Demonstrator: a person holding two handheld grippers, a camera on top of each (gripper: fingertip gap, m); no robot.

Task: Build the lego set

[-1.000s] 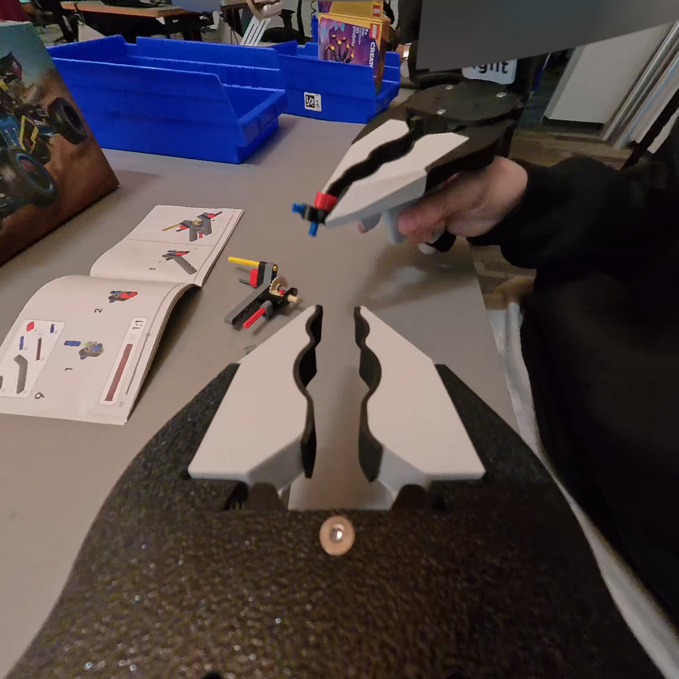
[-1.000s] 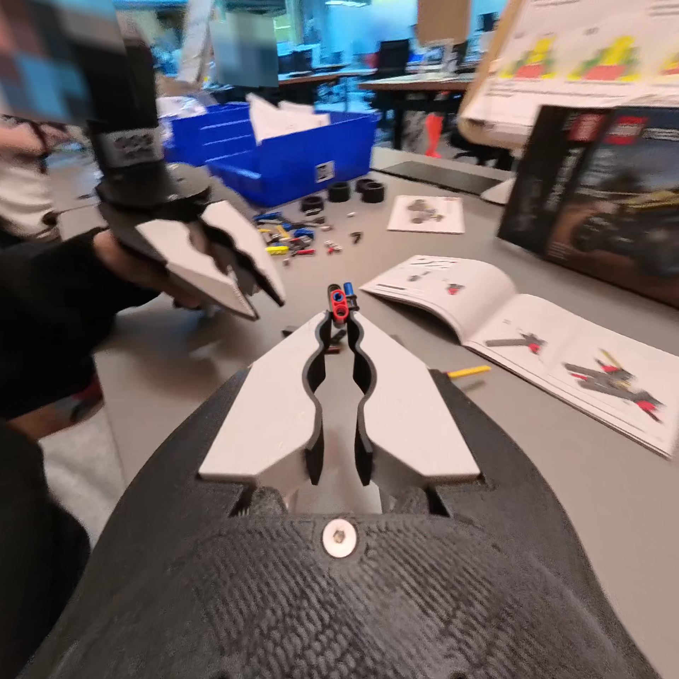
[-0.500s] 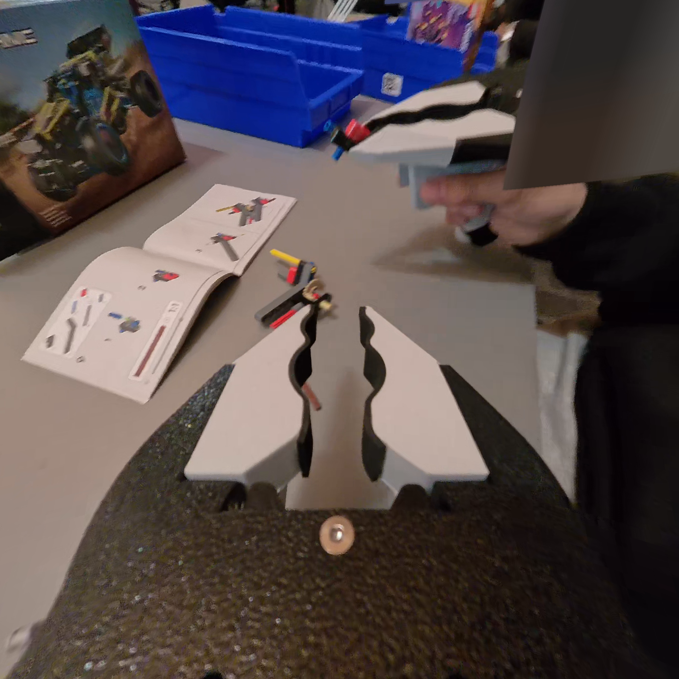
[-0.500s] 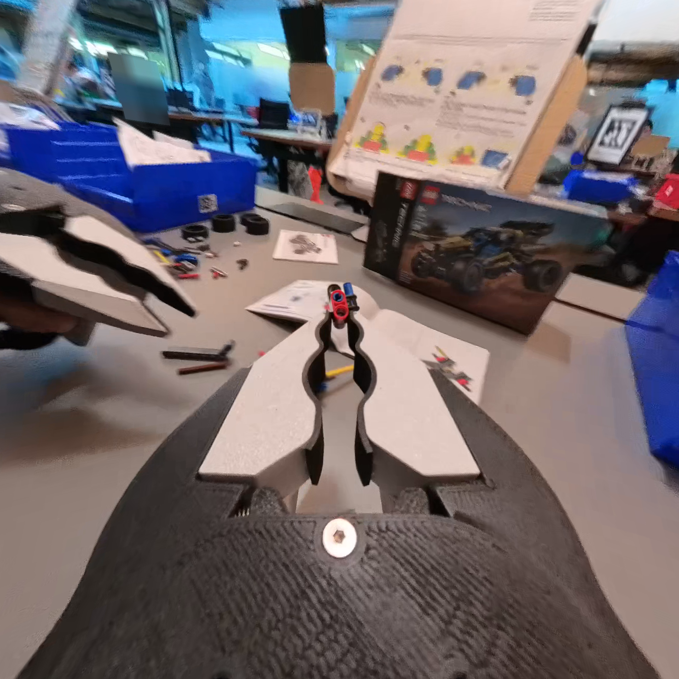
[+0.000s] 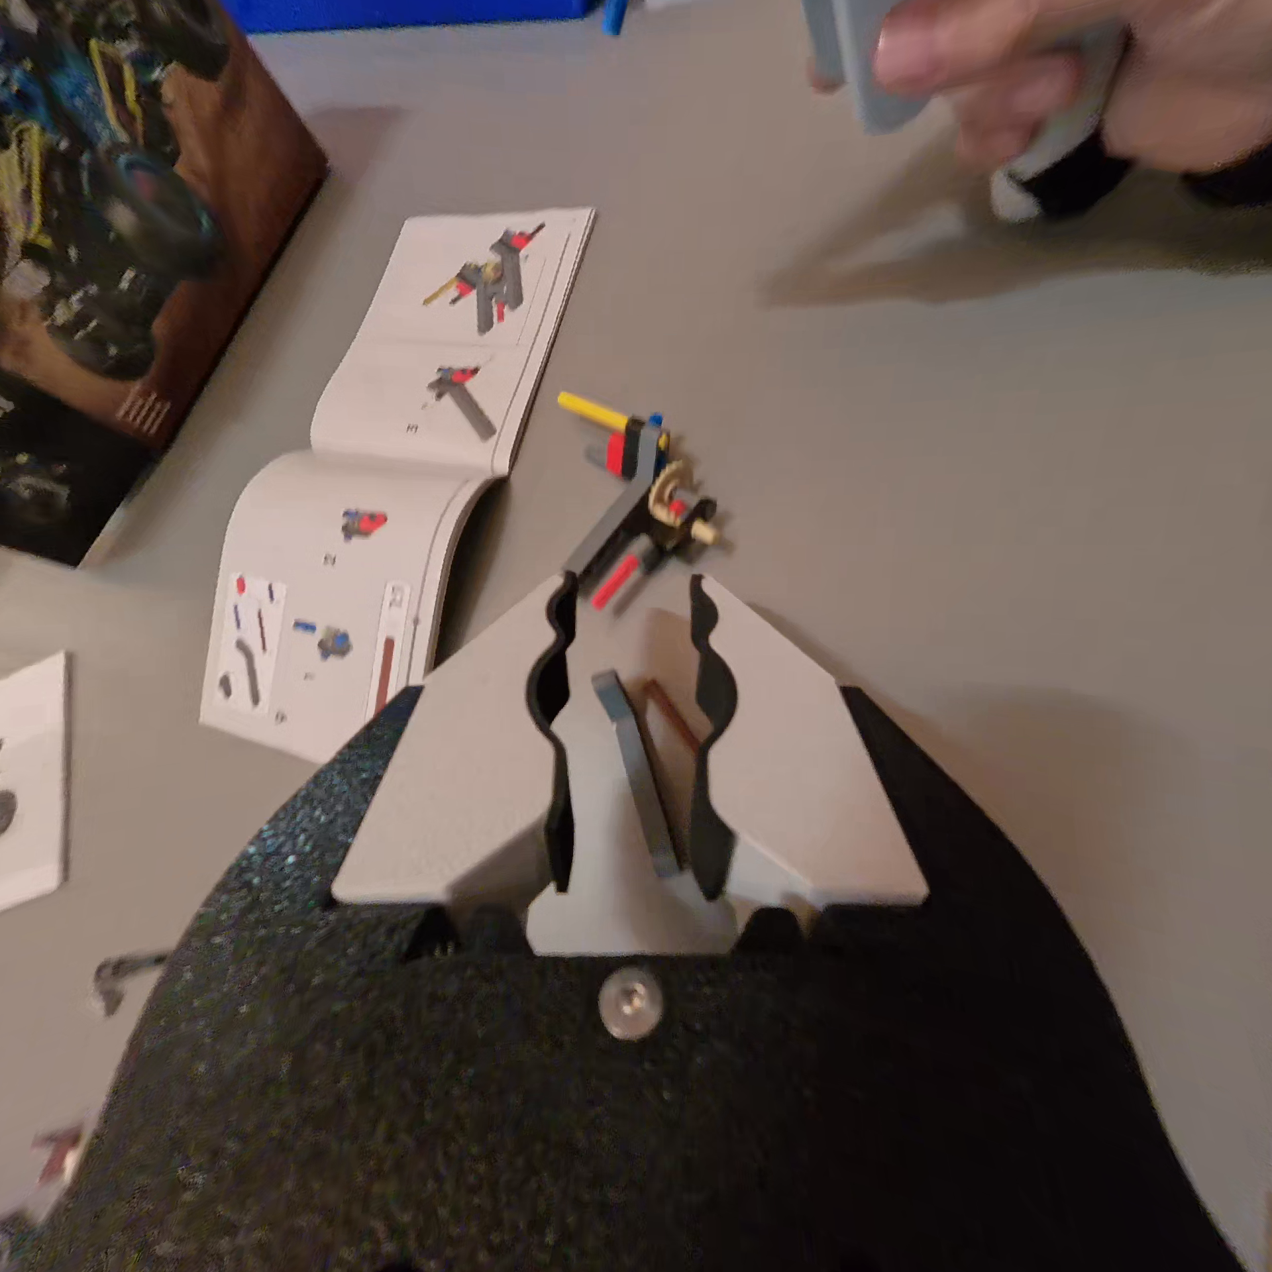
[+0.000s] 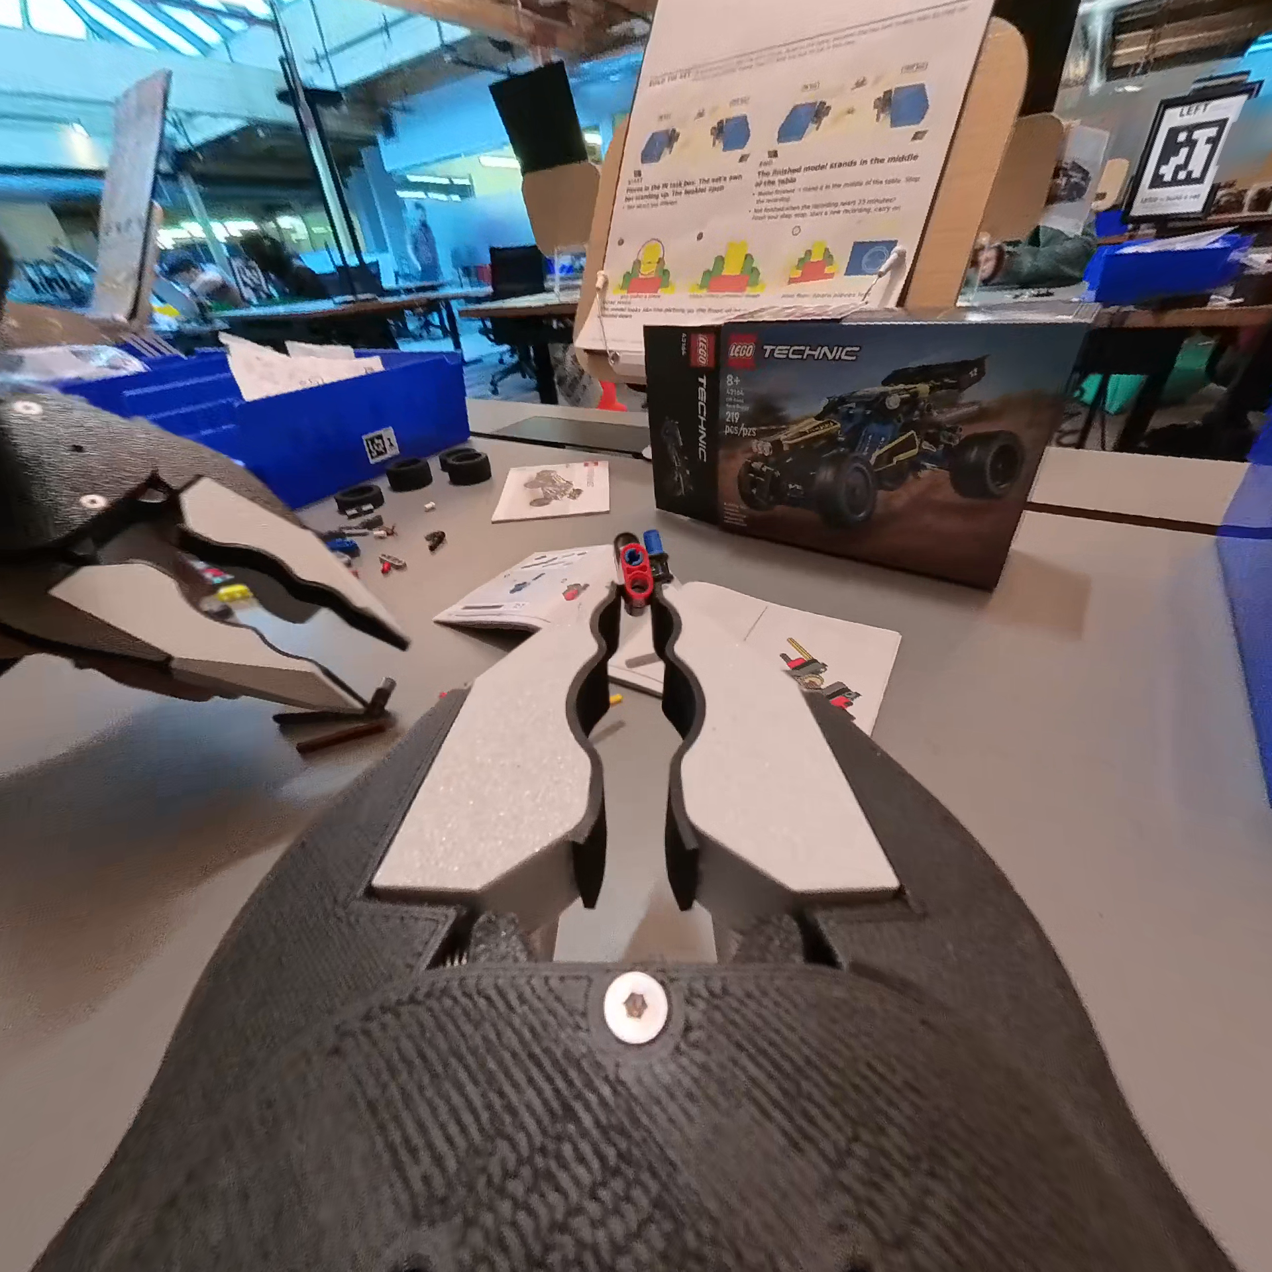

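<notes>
My left gripper (image 5: 630, 592) is open and low over the grey table, with a dark grey beam (image 5: 633, 764) and a brown axle (image 5: 671, 716) lying between its fingers. A small partial assembly (image 5: 643, 495) with a yellow axle, red parts and a tan gear lies just ahead of its tips. My right gripper (image 6: 637, 600) is shut on a red connector with a blue pin (image 6: 639, 568), held up above the table. The right wrist view shows the left gripper (image 6: 382, 678) with its lower finger down by the beam (image 6: 330, 716).
An open instruction booklet (image 5: 413, 447) lies left of the assembly, also seen in the right wrist view (image 6: 757, 640). The set's box (image 6: 860, 440) stands behind it. Blue bins (image 6: 310, 427), black tyres (image 6: 413, 475) and loose pieces (image 6: 385, 550) lie far left. A hand (image 5: 1101, 69) holds the right gripper. Left tips to right tips: about 15 cm.
My left gripper has dropped and moved over the beam and axle, which now lie between its fingers. My right gripper has swung right and away, still holding the red connector.
</notes>
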